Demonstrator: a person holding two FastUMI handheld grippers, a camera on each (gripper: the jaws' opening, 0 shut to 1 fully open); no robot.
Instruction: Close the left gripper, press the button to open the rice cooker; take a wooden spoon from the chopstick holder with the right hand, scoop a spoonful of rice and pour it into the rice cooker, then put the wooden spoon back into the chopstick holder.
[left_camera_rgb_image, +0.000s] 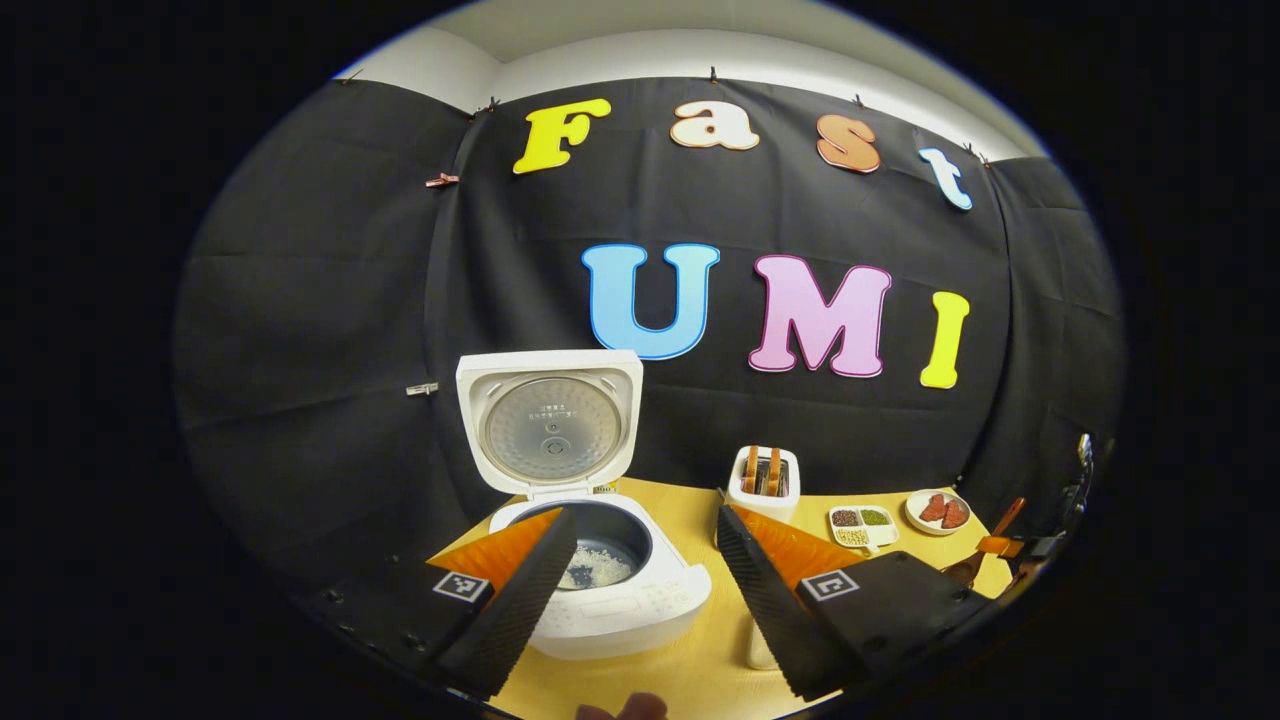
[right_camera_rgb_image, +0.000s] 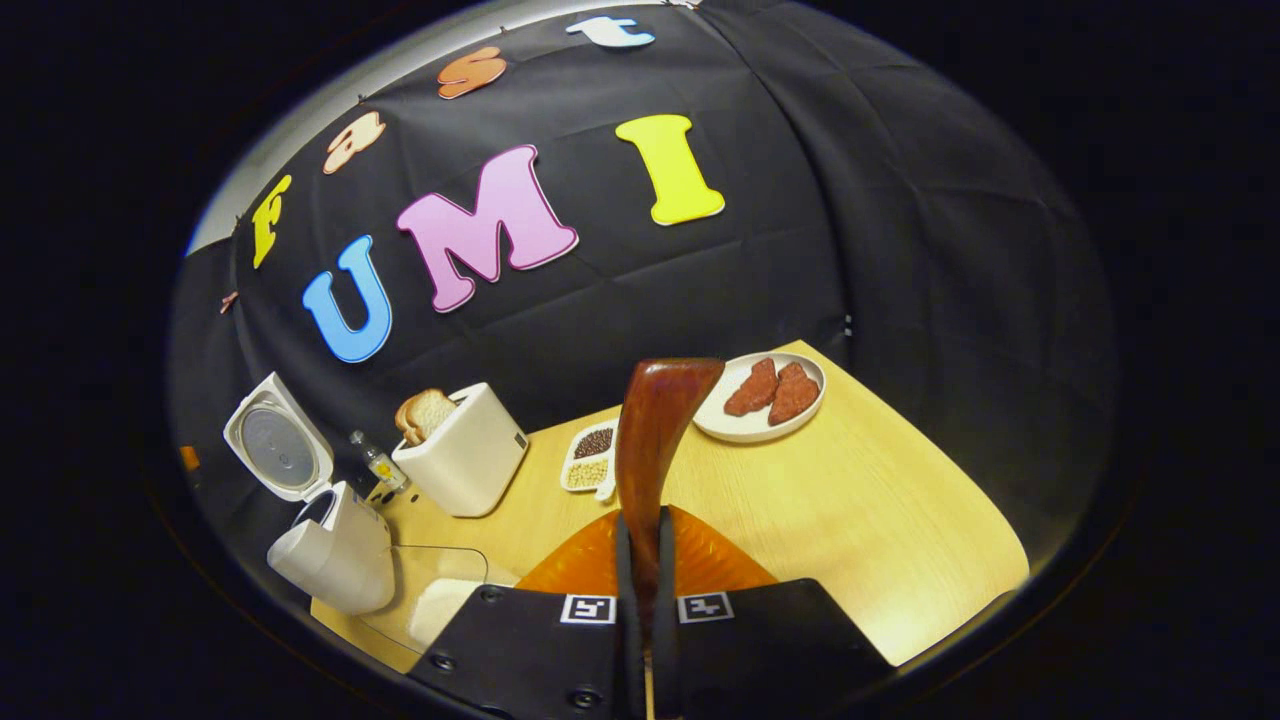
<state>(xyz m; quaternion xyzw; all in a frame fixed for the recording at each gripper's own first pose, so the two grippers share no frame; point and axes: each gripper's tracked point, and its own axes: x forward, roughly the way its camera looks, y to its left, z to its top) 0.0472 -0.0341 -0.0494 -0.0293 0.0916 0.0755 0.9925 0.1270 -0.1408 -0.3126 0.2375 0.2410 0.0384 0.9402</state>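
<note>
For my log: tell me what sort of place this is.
Probably a mock kitchen in a recording booth: an open rice cooker, a toaster and a plate of meat on a wooden table against black cloth.

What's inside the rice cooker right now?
With the lid up, the rice cooker shows a dark inner pot holding some white rice at the bottom. The left gripper's finger covers the pot's near-left part.

Non-task items on the counter (right_camera_rgb_image: 850, 500)

Ahead-left of the right tool: white toaster (right_camera_rgb_image: 465, 450) holding bread slices (right_camera_rgb_image: 425, 412), small bottle (right_camera_rgb_image: 378, 462) beside it. Directly ahead: divided dish of beans (right_camera_rgb_image: 590, 458). Ahead-right: plate (right_camera_rgb_image: 742, 427) carrying two red meat pieces (right_camera_rgb_image: 775, 390).
</note>
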